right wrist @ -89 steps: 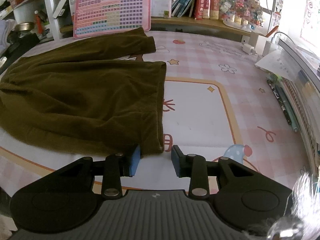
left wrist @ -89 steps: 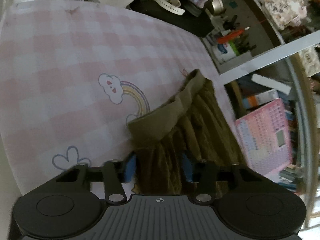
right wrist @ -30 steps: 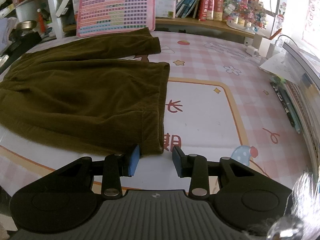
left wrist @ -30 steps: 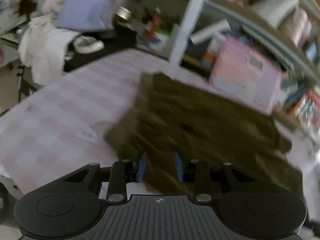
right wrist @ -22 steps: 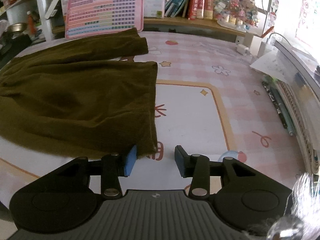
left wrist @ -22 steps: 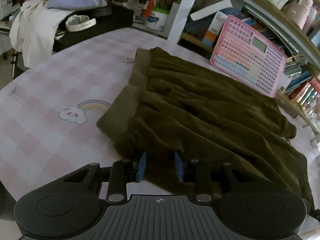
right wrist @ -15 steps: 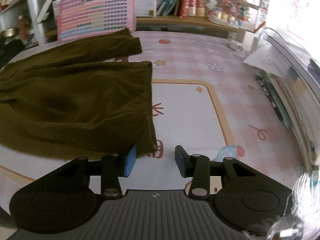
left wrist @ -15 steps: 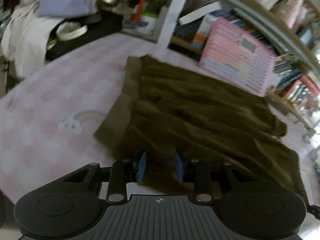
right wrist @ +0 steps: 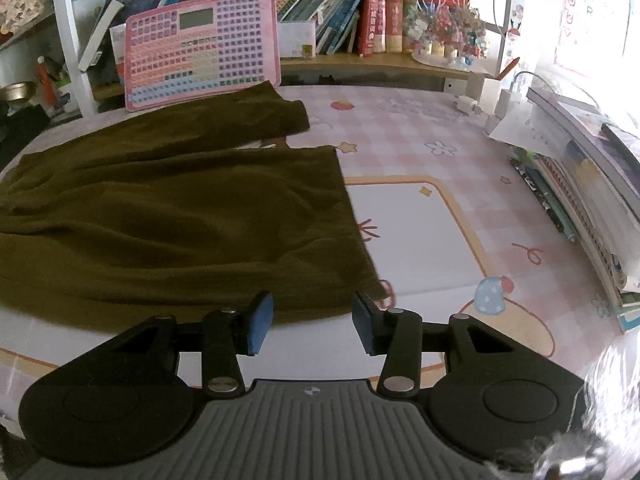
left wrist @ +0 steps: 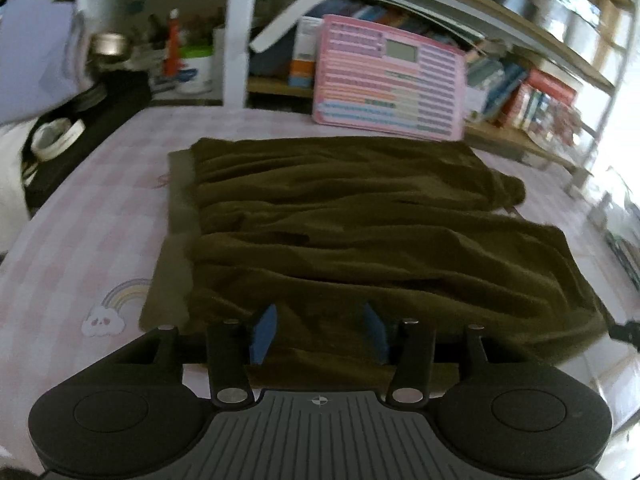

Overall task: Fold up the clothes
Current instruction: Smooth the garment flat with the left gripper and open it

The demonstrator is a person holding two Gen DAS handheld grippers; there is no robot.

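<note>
1. A pair of olive-brown shorts (left wrist: pixel 360 240) lies spread on a table (right wrist: pixel 420 232) covered in a pink checked mat with cartoon prints — a rainbow and cloud (left wrist: pixel 116 304) sits at about 9 o'clock of the garment in the left wrist view.

2. The left gripper (left wrist: pixel 320 332) hovers over the near edge of the shorts, close to the waistband (left wrist: pixel 176 240); its jaws are opening, the blue pads (left wrist: pixel 262 334) standing apart with cloth below and between them but not pressed.

3. The right gripper (right wrist: pixel 312 320) sits at the near hem of one leg, by its corner (right wrist: pixel 372 284); its jaws are opening too, the pads (right wrist: pixel 260 324) clear of the fabric on either side (the hem edge lies in the gap).

4. In the right wrist view the shorts (right wrist: pixel 172 216) fill the picture from 9 to 12 o'clock, the far leg (right wrist: pixel 256 116) folded slightly at its end, the near leg flat with soft creases.

5. A pink toy keyboard board (right wrist: pixel 200 60) leans against the shelving at 12 o'clock of the garment, its lower edge just beside the far leg.

6. Books (right wrist: pixel 400 16) crowd the shelf at 1 o'clock — a stack of notebooks and pens (right wrist: pixel 580 208) lines the table edge at 3 o'clock, well apart from the cloth.

7. At 10 o'clock in the left wrist view, blurred, stand a metal bowl (left wrist: pixel 108 44) and a white tub (left wrist: pixel 196 72).
</note>
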